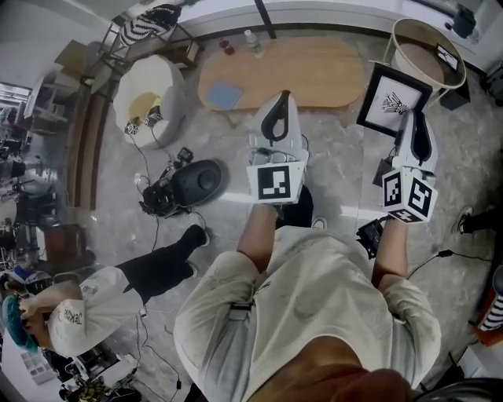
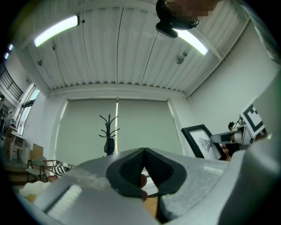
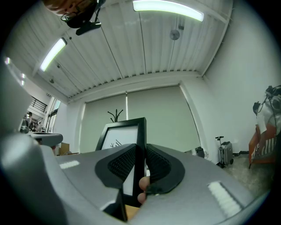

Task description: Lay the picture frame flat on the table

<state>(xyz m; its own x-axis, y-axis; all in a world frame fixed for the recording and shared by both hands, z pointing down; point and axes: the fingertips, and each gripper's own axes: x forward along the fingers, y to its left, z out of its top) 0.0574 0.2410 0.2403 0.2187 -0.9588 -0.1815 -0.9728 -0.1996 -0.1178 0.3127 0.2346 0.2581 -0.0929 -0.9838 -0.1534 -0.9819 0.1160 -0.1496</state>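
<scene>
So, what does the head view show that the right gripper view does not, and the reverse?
Only the head view: a person crouching on the floor, and the round bin. Only the right gripper view: the ceiling lights, and the right gripper's pads closed on the picture frame's edge. Both: the picture frame in the right gripper.

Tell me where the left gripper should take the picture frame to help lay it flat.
Likely the free side bar of the picture frame, opposite the one the right gripper clamps. Bring the left gripper, now shut, in from the left with jaws opened across that thin bar; the frame is held upright, that edge facing it.
</scene>
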